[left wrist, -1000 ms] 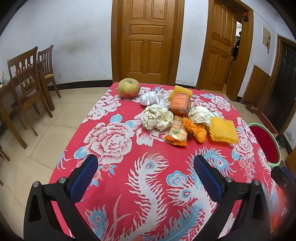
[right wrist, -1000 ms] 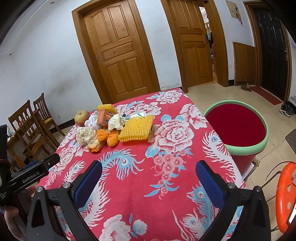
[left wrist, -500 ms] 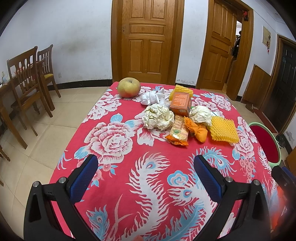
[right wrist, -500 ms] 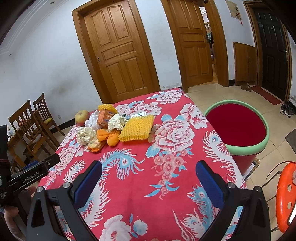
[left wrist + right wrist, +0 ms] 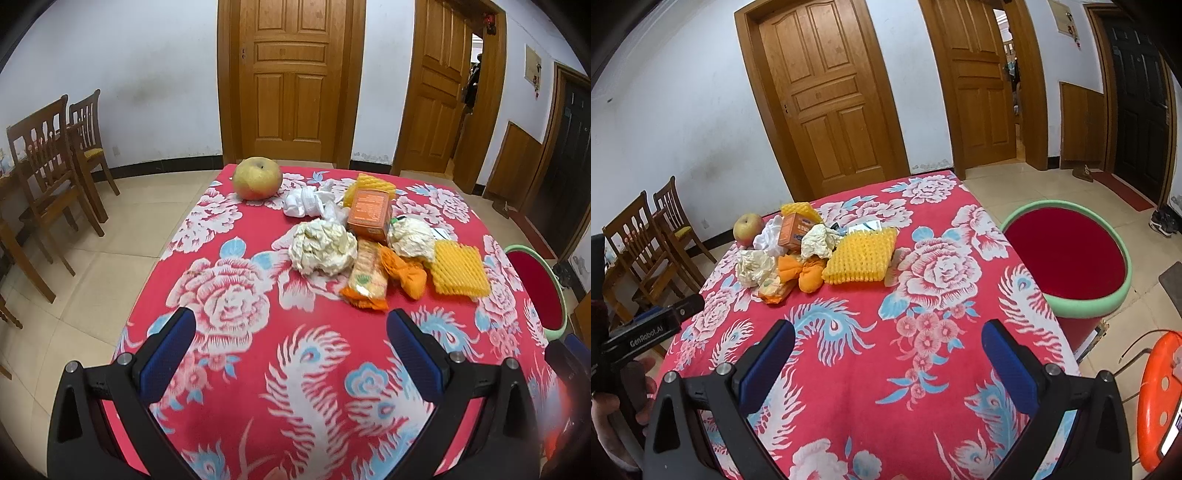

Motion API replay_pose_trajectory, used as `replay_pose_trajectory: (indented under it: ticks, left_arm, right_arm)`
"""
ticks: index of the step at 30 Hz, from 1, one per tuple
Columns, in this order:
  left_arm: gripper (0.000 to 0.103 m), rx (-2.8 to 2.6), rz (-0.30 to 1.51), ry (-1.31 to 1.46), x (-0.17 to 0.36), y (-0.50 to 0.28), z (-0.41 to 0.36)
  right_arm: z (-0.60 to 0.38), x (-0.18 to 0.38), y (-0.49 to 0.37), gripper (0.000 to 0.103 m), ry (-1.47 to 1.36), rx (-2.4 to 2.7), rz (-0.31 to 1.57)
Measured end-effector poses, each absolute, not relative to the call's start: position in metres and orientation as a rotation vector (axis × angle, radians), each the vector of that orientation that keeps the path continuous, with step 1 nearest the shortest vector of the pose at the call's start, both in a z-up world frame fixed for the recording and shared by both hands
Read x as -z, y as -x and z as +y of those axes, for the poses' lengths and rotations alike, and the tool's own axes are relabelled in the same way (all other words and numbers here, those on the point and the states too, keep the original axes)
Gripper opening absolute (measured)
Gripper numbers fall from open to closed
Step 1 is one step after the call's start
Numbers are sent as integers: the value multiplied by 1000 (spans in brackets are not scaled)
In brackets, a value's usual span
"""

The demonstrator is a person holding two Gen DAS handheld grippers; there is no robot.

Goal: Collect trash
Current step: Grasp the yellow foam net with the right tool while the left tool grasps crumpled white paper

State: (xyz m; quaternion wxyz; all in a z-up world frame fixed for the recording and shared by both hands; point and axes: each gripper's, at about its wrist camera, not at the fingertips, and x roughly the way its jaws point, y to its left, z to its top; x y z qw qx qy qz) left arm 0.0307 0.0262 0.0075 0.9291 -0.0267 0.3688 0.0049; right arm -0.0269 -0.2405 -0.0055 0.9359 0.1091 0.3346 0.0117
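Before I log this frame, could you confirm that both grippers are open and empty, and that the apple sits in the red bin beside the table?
Not quite: the apple is not in the red bin; it sits on the table at the far edge of the trash pile, as the left wrist view shows. The left gripper and right gripper are indeed open and empty.
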Motion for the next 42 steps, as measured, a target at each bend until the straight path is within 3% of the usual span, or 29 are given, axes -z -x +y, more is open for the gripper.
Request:
replay_pose_trajectory:
  ticks: [24, 30, 33, 36, 38, 40, 42]
  left_arm:
    - [100, 107, 879, 32, 30, -147, 27]
    - [95, 114, 911, 48, 44, -156, 28]
    - [85, 127, 923, 56, 47, -155, 29]
    - [65, 170, 934, 91, 47, -152, 30]
    - [46, 189, 936, 110, 46, -150, 30]
    - [37, 205, 936, 117, 44, -146, 28]
    - [34, 197, 921, 104, 42, -142, 25]
  right_arm:
    - [-207, 30, -95, 102, -134, 11, 855]
    - [-207, 48, -112, 79, -178, -6, 925]
    - [-206, 54, -116, 69, -180, -20, 940]
    - [-205, 58, -118, 58, -199, -44, 948]
    - [-204, 58, -116, 52, -209, -63, 944]
    - [-205, 57, -113, 43, -220, -81, 936]
    - [-207, 56, -111, 29, -232, -93, 927]
